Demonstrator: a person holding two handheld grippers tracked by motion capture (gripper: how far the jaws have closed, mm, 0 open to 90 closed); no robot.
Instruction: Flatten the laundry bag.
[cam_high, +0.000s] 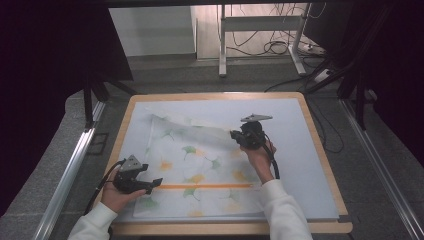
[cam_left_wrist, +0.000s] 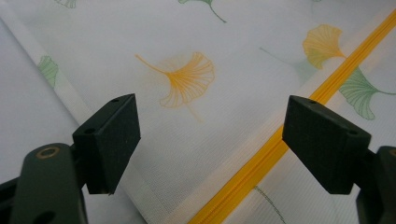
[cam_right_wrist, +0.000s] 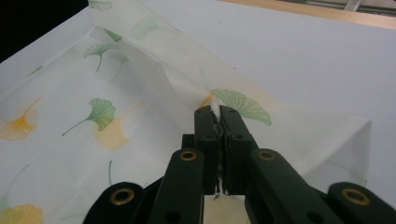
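The folding step seems under way: the right gripper (cam_right_wrist: 218, 122) has its fingers clamped on the far right edge of the cloth (cam_high: 195, 165) on the bench (cam_high: 320, 165), lifting it, while the left gripper (cam_left_wrist: 210, 140), fingers wide apart and empty, hovers over the near left part by the yellow zip (cam_left_wrist: 261, 158); next the raised edge likely needs carrying toward the near side.

Count, high view: one counter (cam_high: 320, 150), wooden rim, carrying one pale grey mat (cam_high: 300, 145). One white cloth cover (cam_high: 200, 165) with a ginkgo-leaf print on the mat; one orange zipper (cam_high: 205, 186) across it. Two grippers: left gripper (cam_high: 156, 183), right gripper (cam_high: 233, 135). Two hands, two white sleeves. One grey three-cornered plate per gripper, two in all. Behind the counter: one metal stand (cam_high: 260, 30), several cables on the floor, number unclear.
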